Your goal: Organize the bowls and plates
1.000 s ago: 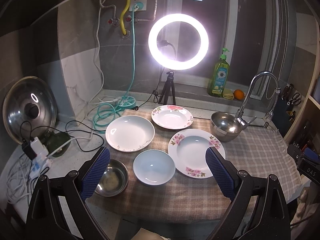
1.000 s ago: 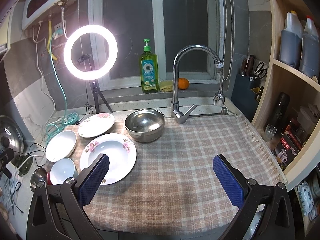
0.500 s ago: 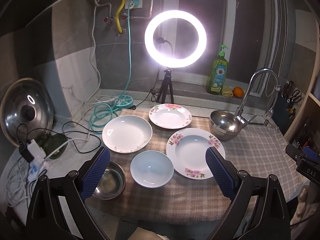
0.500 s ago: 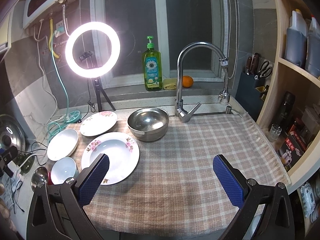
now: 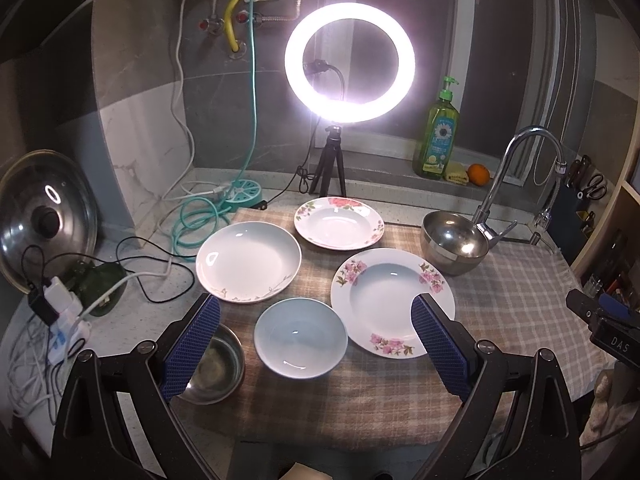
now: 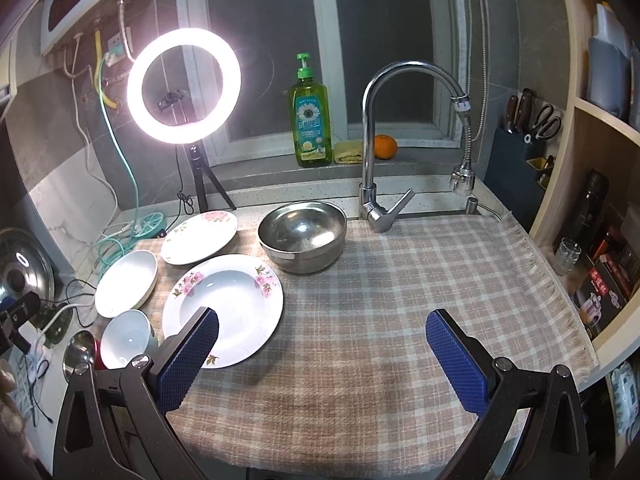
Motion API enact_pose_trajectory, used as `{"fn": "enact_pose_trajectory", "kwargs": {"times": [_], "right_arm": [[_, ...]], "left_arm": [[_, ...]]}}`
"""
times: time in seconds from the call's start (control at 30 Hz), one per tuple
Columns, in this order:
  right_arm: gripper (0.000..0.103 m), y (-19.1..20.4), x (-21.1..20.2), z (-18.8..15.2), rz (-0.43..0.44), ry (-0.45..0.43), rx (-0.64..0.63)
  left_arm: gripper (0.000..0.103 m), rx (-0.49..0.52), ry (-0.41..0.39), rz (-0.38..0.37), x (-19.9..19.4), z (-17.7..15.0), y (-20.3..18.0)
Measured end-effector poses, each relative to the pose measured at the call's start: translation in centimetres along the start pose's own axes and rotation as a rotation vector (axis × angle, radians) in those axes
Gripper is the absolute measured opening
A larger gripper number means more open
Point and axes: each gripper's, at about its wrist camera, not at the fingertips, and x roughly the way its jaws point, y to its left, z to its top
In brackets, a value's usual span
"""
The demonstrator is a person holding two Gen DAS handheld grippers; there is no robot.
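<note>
Both tools open & empty, hovering at tabletop's near edge; no stacking started.

Left tool (image 5: 316,344), right tool (image 6: 322,354) wide apart. Near to far: 1 small steel bowl (image 5: 212,364), 1 pale blue bowl (image 5: 300,338), 1 large pink-flowered plate (image 5: 392,300), 1 white deep plate (image 5: 248,260), 1 big steel bowl (image 5: 454,240), 1 smaller flowered plate (image 5: 339,222): 3 plates, 3 bowls. Tip: grip rims squarely, largest underneath.

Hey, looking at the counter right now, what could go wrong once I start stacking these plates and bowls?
The small steel bowl sits at the cloth's left edge beside loose cables; reaching for it might snag them. The pale blue bowl lies close beside the large floral plate, so gripping either may knock the other.
</note>
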Motion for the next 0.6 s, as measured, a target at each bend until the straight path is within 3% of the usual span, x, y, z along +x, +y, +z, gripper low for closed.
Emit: {"fn": "enact_pose_trajectory", "kwargs": {"times": [0.27,0.6], "right_arm": [[0.102,0.3,1.6,0.1,0.009,0.000,-0.038],[0.102,-0.4,4.4,0.2,0.060,0.058,-0.012]], "left_arm": [[0.097,-0.033,0.058,-0.019,2.2,0.3,1.2],[0.095,0.018,0.130,-0.043,5.9,1.6,1.2]]}}
